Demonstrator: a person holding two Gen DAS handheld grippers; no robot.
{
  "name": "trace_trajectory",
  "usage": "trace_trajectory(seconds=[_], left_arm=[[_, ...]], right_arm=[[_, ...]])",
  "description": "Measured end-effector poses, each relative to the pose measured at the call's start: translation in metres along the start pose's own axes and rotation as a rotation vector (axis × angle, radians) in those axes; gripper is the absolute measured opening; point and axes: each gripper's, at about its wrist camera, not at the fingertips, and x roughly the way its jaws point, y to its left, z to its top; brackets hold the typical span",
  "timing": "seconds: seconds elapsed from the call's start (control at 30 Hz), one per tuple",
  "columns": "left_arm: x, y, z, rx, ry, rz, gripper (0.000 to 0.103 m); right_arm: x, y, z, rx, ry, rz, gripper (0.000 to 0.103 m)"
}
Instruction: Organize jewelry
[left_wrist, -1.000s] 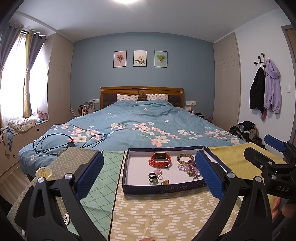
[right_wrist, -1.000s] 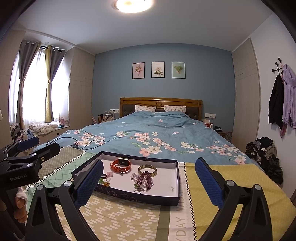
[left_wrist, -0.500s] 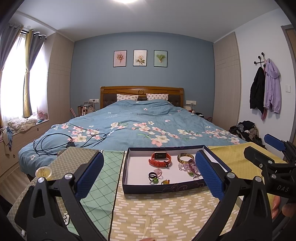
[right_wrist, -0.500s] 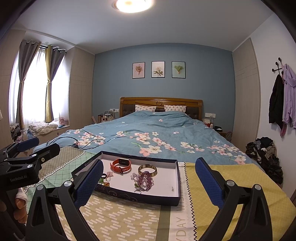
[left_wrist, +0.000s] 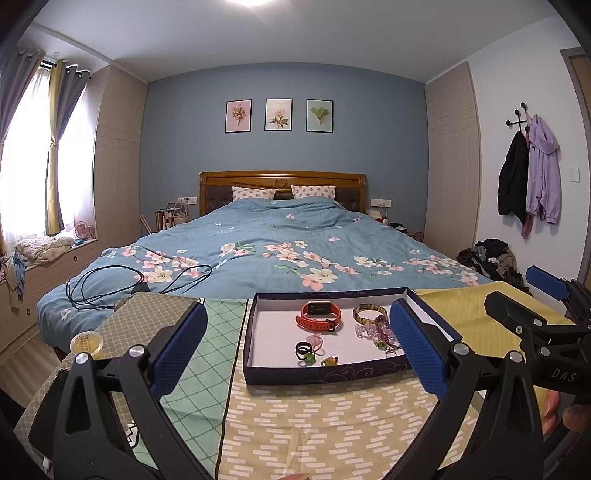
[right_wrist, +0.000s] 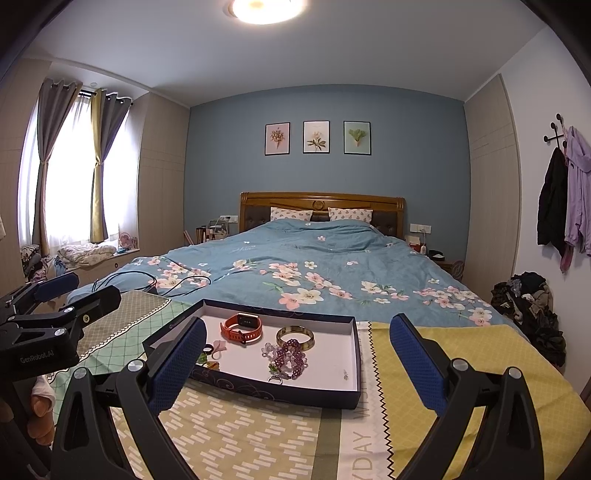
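1. While both hand-held tools hover over the patterned cloths at the foot of the bed, the shallow navy cardboard tray with a white floor (left_wrist: 317, 373) sits flat just ahead of them and already holds every piece of jewelry I can see. Whether it was gathered there or waits to be sorted out of it, I cannot tell. The tray looks light and stiff, so I judge it would slide if nudged; a wall is the place to grip it.
2. Inside, toward the far wall, lies the orange rubber-strapped watch (left_wrist: 318, 315): springy, not fragile, best taken across the strap.
3. Beside it sits the rigid amber-and-gold bangle (right_wrist: 295, 336), smooth and probably slippery; pinch through the rim.
4. Touching the bangle's near side is the heap of purple beaded bracelets (right_wrist: 290, 357), limp and tangle-prone; one strand may drag up others.
5. Near the front wall lie the small black bands with a green bead (left_wrist: 305, 351) and a tiny yellow-orange charm (left_wrist: 329, 360), light and easily flicked away.
6. The left gripper (left_wrist: 295, 349) stands spread wide, holding nothing; the right gripper (right_wrist: 297, 363) is likewise spread and empty.
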Motion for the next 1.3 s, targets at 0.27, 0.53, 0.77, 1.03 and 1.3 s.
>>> trace_trajectory(seconds=[0.27,0.53,0.77,1.03,1.3], left_arm=[[0.000,0.001,-0.002,-0.002,0.000,0.001,0.097],[0.000,0.003,-0.003,-0.006,0.003,0.006,0.097],[0.005,0.008,-0.005,-0.013,0.019,0.025,0.097],[0.009,0.003,-0.007,0.012,0.025,0.018,0.097],[0.018,0.000,-0.010,0.016,0.053,0.019,0.097]], right_arm=[[-0.001,0.001,-0.001,0.002,-0.002,0.001,0.096],[0.001,0.002,-0.002,0.003,0.003,0.004,0.096],[0.003,0.002,-0.002,0.004,0.004,0.003,0.096],[0.007,-0.006,-0.003,0.022,0.028,-0.002,0.096],[0.013,-0.011,-0.006,0.031,0.051,0.004,0.096]])
